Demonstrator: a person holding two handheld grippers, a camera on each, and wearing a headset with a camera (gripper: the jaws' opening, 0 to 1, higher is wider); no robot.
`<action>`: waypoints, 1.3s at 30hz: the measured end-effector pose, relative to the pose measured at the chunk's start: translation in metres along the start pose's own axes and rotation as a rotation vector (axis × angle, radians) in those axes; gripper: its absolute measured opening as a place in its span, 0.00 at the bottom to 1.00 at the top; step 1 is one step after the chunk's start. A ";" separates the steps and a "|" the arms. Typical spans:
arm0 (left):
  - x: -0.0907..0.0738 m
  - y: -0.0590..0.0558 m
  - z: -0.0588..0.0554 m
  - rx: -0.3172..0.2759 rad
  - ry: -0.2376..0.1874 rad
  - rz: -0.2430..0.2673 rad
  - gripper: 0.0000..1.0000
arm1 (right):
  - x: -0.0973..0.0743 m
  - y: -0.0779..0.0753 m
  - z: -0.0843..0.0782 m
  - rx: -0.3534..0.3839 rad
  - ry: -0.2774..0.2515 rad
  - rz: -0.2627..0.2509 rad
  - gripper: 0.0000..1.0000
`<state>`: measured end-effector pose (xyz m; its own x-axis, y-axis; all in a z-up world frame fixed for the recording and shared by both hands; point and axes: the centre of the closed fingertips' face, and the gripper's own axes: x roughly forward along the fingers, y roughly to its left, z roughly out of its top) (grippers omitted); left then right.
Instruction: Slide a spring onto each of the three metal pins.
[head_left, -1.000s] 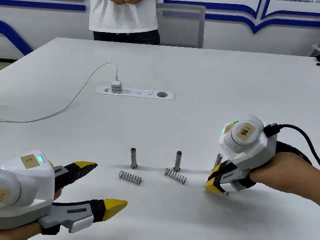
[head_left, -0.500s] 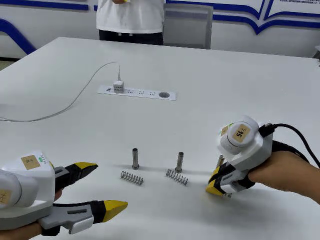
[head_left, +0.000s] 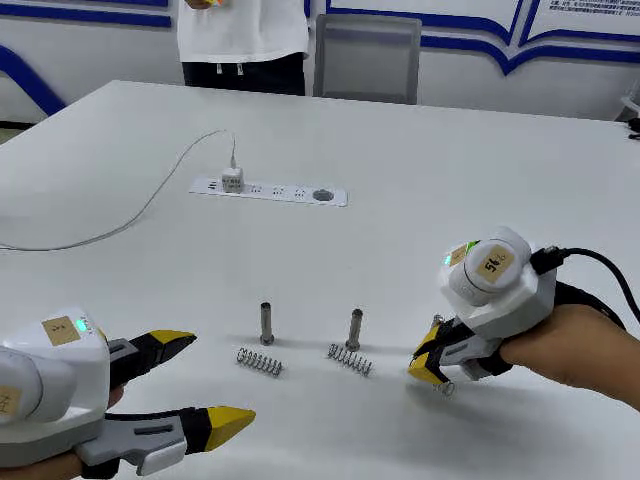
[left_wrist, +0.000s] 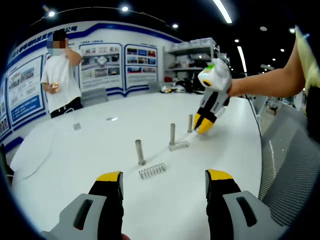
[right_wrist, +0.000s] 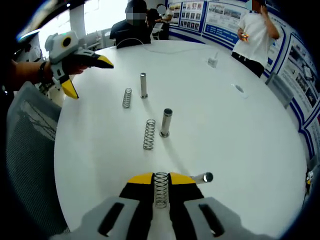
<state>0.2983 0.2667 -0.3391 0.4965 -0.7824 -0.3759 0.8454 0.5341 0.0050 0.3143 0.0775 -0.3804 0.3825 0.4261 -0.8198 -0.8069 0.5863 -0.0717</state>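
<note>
One spring (right_wrist: 160, 192) is off the table (head_left: 400, 150) so far. It's pinched between the jaws of the right gripper (right_wrist: 161, 179), which are closed right down on its coils. Its long axis runs along the jaws, with one end showing at the yellow tips. We reckon it's meant for the nearest pin (right_wrist: 202, 177), which sits just beside those tips, on their right in the right gripper view, close to the table's near edge. So the next move comes down to getting the spring's open end over that pin's top with both axes lined up. Further along the row, the middle pin (right_wrist: 165, 122) and far pin (right_wrist: 143, 85) stand bare, with the second spring (right_wrist: 149, 134) and third spring (right_wrist: 126, 98) lying at their feet. The left gripper (left_wrist: 164, 176) hangs wide open and empty, well apart past the far pin, so the right one is clearly nearer.
</note>
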 end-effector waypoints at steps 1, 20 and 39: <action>0.000 0.000 0.000 0.000 0.000 -0.001 0.68 | -0.001 -0.001 0.000 0.006 -0.005 -0.002 0.12; 0.003 -0.002 0.001 0.007 0.000 -0.013 0.68 | -0.017 -0.006 -0.002 0.116 -0.093 -0.048 0.12; 0.002 -0.003 0.000 0.007 0.003 -0.008 0.68 | -0.024 -0.006 -0.006 0.164 -0.142 -0.063 0.12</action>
<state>0.2972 0.2635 -0.3404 0.4888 -0.7858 -0.3789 0.8509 0.5253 0.0082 0.3070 0.0600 -0.3641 0.4990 0.4708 -0.7276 -0.6996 0.7143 -0.0177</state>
